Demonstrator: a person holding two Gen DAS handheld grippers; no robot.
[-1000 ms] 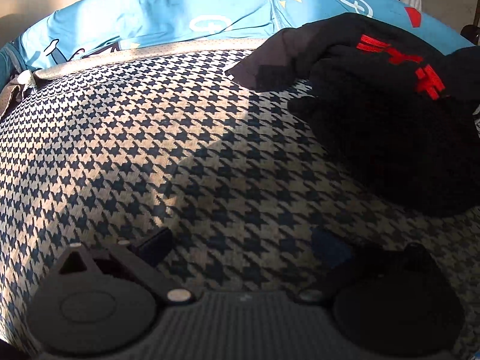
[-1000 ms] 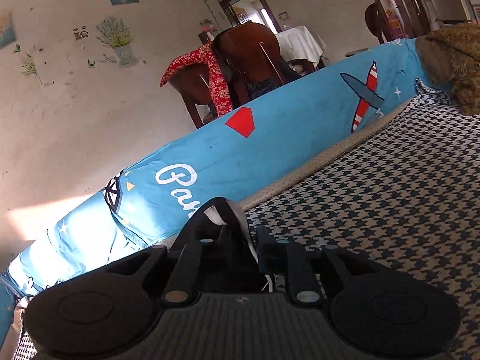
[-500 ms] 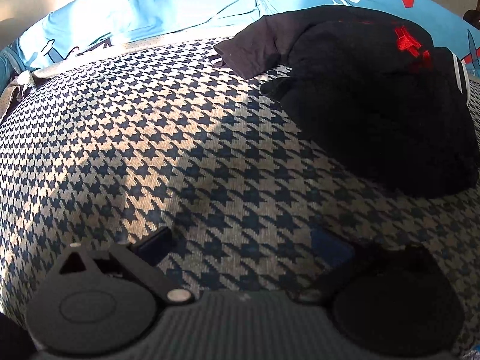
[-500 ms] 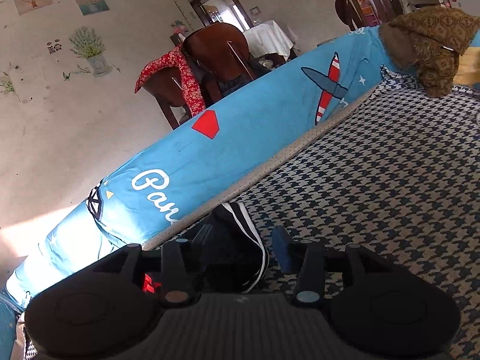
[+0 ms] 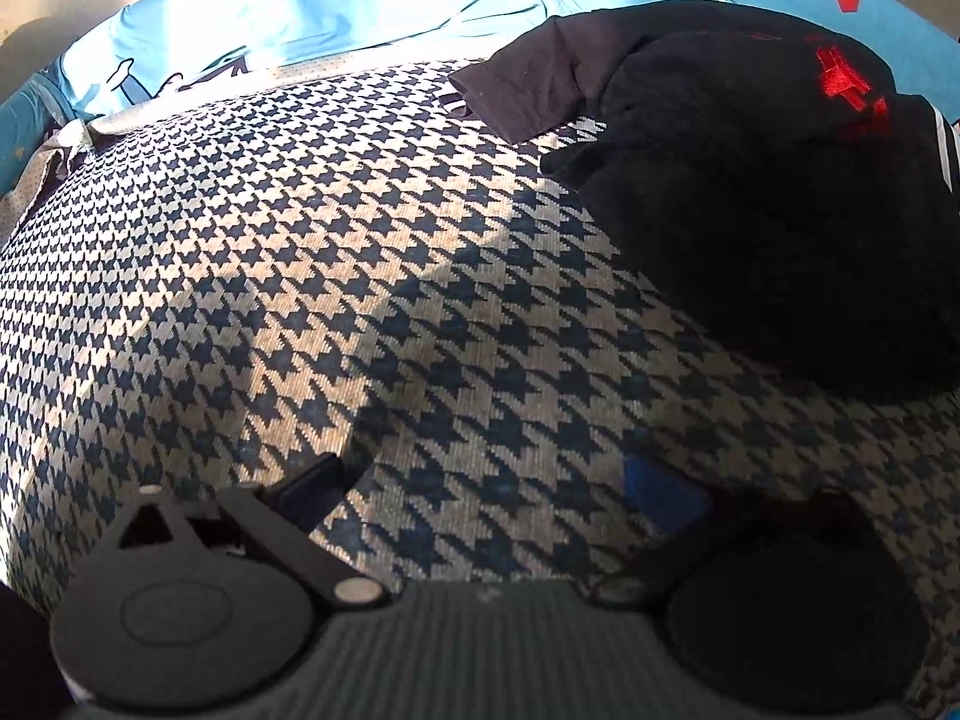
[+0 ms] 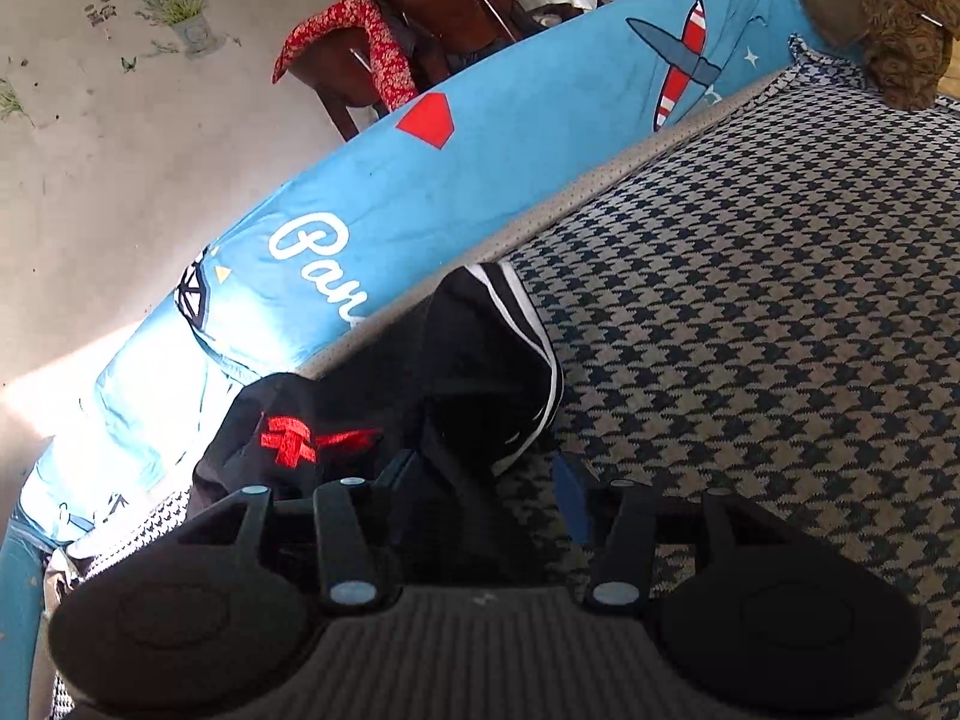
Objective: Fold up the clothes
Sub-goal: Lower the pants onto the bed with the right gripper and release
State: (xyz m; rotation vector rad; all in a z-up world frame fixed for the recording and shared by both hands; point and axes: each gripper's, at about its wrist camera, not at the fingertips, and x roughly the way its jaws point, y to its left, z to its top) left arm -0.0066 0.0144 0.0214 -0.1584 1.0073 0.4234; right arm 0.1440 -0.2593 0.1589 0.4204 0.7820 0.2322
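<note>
Released since a second ago, the black garment [image 6: 420, 396] lies just ahead of the spread right gripper [image 6: 486, 480]; the left gripper [image 5: 486, 480], also spread and empty, should pinch its near hem cleanly.

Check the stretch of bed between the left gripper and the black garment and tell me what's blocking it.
Nothing visible blocks it. Between the left gripper, whose jaws are spread, and the black garment lies only bare houndstooth cover, part sunlit, part in shadow. The garment lies bunched ahead and to the right, against the blue bedding.
</note>
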